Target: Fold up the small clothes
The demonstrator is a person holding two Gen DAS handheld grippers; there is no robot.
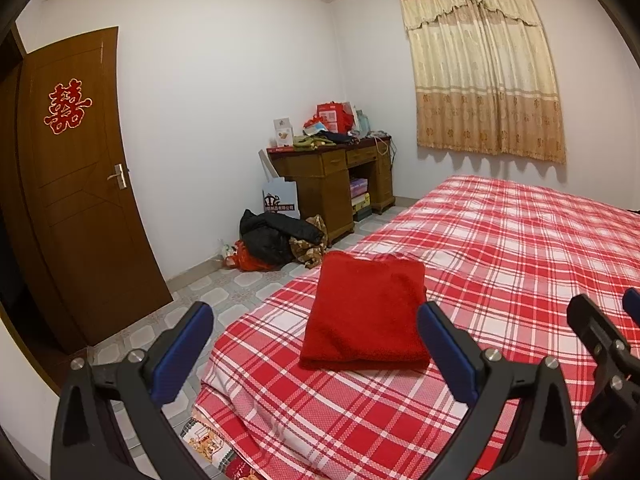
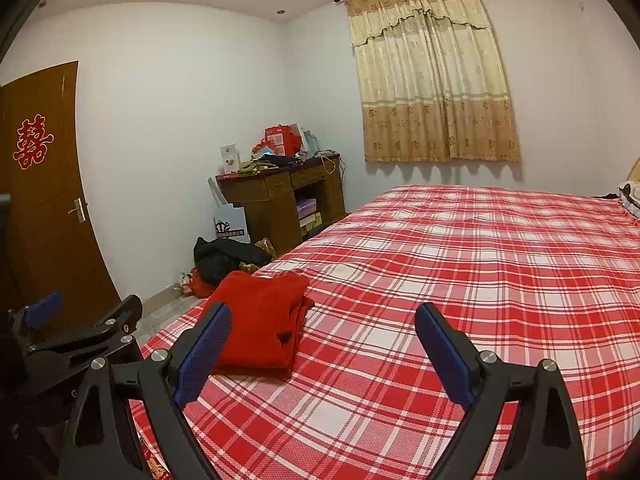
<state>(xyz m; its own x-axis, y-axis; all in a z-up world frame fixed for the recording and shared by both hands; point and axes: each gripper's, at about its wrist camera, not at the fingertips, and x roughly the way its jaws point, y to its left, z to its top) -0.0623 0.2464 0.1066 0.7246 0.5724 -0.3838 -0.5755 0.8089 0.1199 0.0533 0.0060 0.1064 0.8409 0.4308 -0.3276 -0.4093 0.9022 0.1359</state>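
Observation:
A red garment, folded into a thick rectangle, lies near the left front corner of the bed with its red and white plaid sheet. It also shows in the right wrist view. My left gripper is open and empty, held just short of the garment, its fingers wide on either side of it. My right gripper is open and empty above the sheet, to the right of the garment. Each gripper shows at the edge of the other's view.
The bed's left edge drops to a tiled floor. A brown door stands at the left. A wooden desk with clutter is in the far corner, with a pile of dark clothes on the floor beside it. A curtain hangs behind.

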